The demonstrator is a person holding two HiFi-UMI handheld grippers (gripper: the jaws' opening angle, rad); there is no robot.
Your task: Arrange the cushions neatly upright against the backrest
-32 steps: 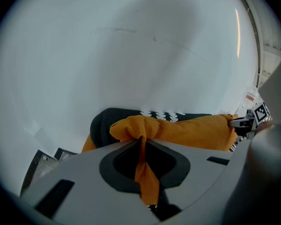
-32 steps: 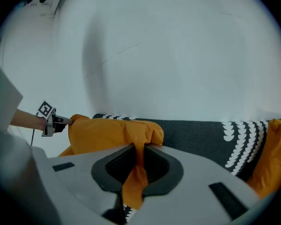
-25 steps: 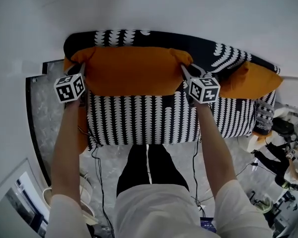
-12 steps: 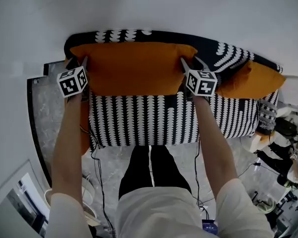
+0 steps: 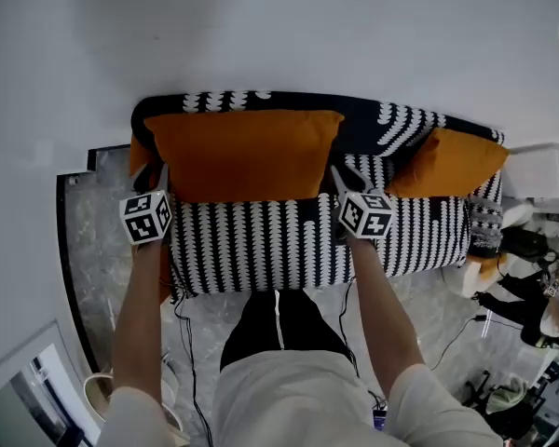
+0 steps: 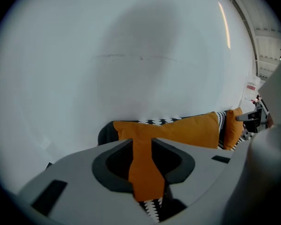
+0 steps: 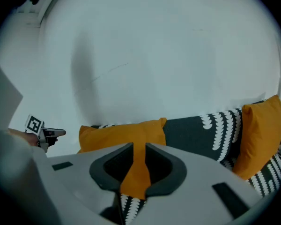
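STEP: we set the large cushion [image 5: 242, 155] upright against the backrest [image 5: 363, 119] | FINGERS: left gripper [image 6: 142, 144] and right gripper [image 7: 136, 159] closing, half-wide, around its lower corners, apparently unpinched | NEXT: probably withdraw, then straighten the small cushion [image 5: 447, 164].

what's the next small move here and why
Probably swing the right tool toward the smaller orange cushion at the right end of the sofa, which sits angled. The large orange cushion stands upright against the backrest; the left tool and right tool sit off its lower corners, jaws closing on nothing.
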